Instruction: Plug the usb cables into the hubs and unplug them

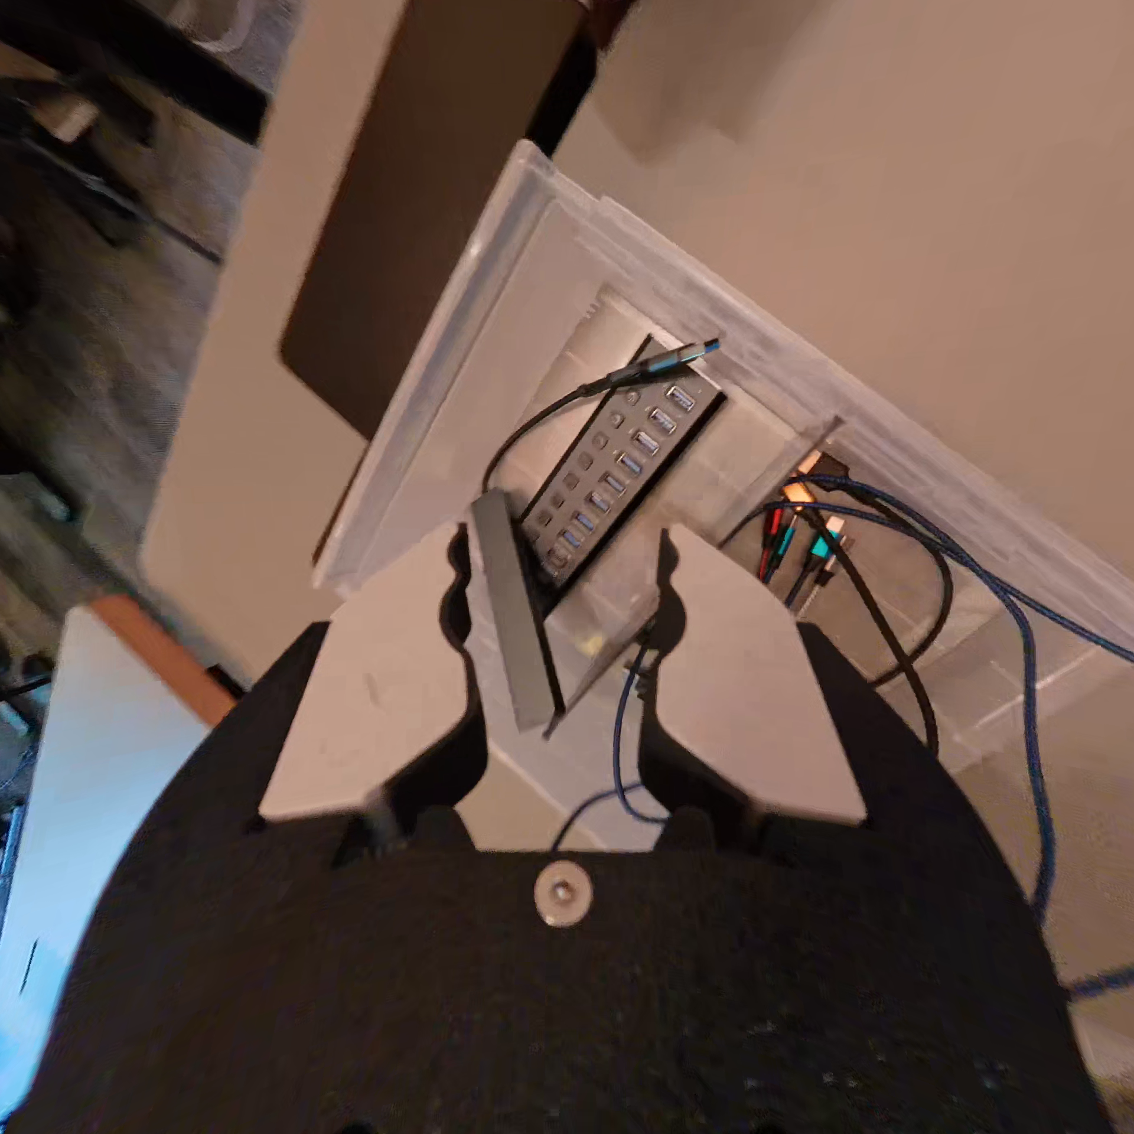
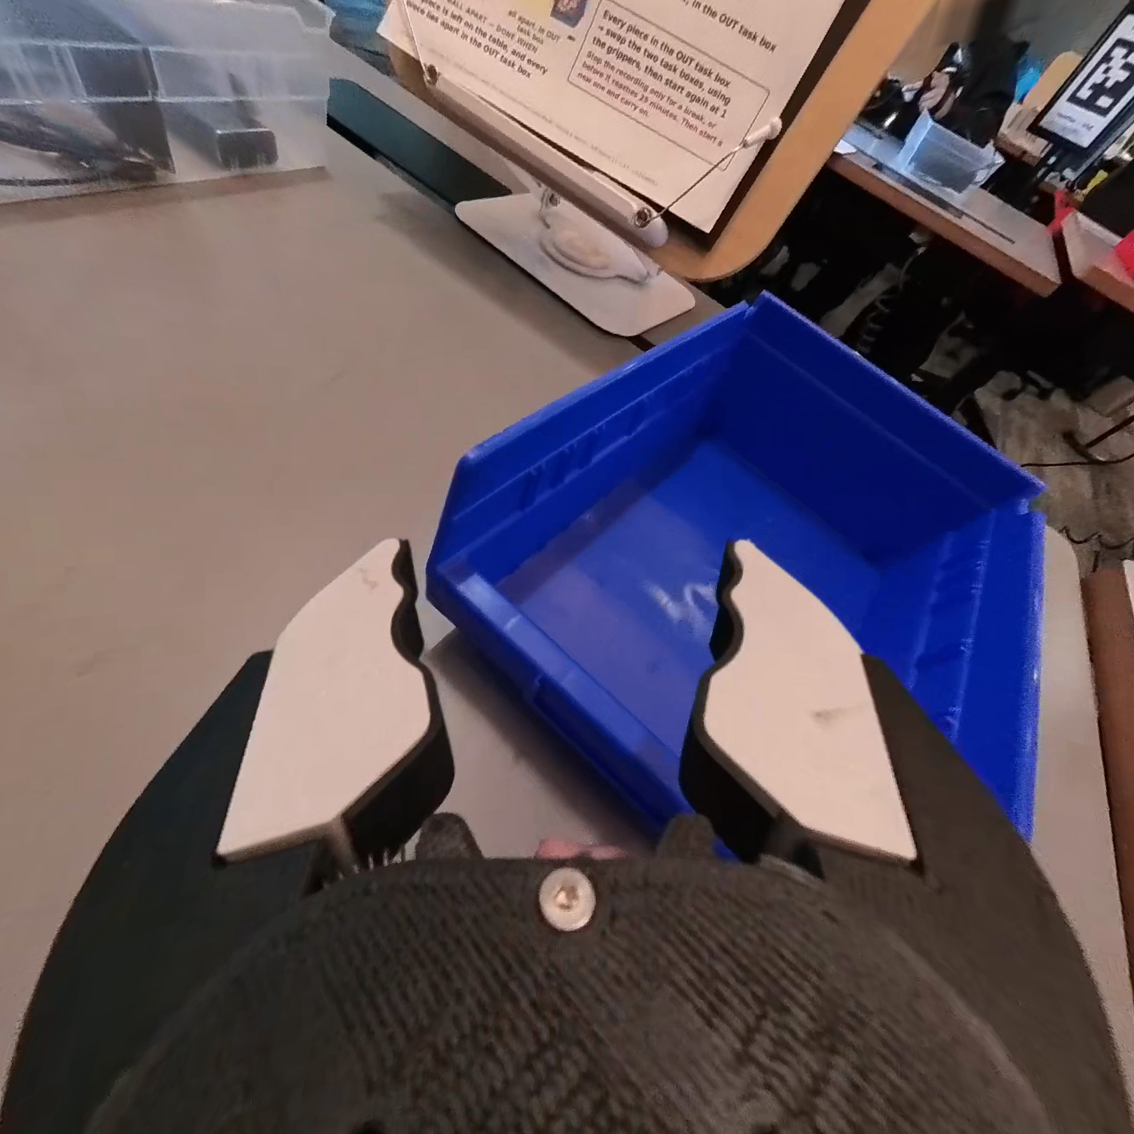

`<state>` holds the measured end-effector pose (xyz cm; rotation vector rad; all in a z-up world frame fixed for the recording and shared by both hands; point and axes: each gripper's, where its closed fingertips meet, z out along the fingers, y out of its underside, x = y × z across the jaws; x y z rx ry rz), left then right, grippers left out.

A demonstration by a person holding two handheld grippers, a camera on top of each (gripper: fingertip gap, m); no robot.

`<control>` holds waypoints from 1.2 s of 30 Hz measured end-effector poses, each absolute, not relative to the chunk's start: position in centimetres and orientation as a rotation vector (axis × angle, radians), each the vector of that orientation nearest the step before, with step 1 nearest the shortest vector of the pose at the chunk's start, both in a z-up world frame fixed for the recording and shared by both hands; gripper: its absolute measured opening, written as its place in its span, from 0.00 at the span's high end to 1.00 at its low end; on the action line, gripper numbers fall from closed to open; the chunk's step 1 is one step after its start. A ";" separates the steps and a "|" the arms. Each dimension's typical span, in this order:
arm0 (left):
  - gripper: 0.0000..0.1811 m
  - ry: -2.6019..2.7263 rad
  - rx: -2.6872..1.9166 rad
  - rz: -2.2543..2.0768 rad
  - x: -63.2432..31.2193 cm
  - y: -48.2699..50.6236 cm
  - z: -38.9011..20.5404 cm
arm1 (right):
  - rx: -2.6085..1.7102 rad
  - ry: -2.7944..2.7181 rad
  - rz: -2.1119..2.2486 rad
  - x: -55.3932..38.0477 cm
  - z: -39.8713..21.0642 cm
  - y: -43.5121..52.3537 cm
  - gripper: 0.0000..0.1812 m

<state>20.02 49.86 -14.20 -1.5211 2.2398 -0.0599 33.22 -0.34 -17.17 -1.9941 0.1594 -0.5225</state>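
Observation:
In the left wrist view my left gripper (image 1: 561,543) holds a slim grey hub (image 1: 515,620) tilted between its jaws, over a clear plastic box (image 1: 552,245). The hub's thin black cable arcs up to a free USB plug (image 1: 675,359). A black multi-port hub (image 1: 620,478) with a row of blue ports lies in the box just beyond. Several coloured cables (image 1: 816,540) and a blue braided cable (image 1: 1018,644) fill the neighbouring compartment. In the right wrist view my right gripper (image 2: 567,552) is open and empty over the near corner of an empty blue bin (image 2: 798,466).
A document stand with a printed sheet (image 2: 589,104) stands behind the bin on the grey table (image 2: 184,399). The clear box (image 2: 123,92) shows at the far left of the right wrist view. A dark mat (image 1: 417,202) lies beyond the box. The table edge runs right of the bin. One gripper's finger ends stand about 55 centimeters off the other's.

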 end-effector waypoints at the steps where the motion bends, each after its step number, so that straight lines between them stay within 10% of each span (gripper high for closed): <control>1: 0.67 2.301 -1.525 -0.040 20.7 50.0 -15.7 | -1.999 0.159 -0.524 33.3 -17.3 -0.5 0.48; 17: 0.57 2.939 -1.276 0.347 20.4 51.8 -28.6 | -2.043 0.187 -0.456 34.2 -18.9 -1.8 0.49; 36: 0.67 2.456 -1.138 0.140 21.9 50.7 -21.2 | -2.008 0.105 -0.518 32.4 -16.9 -1.0 0.53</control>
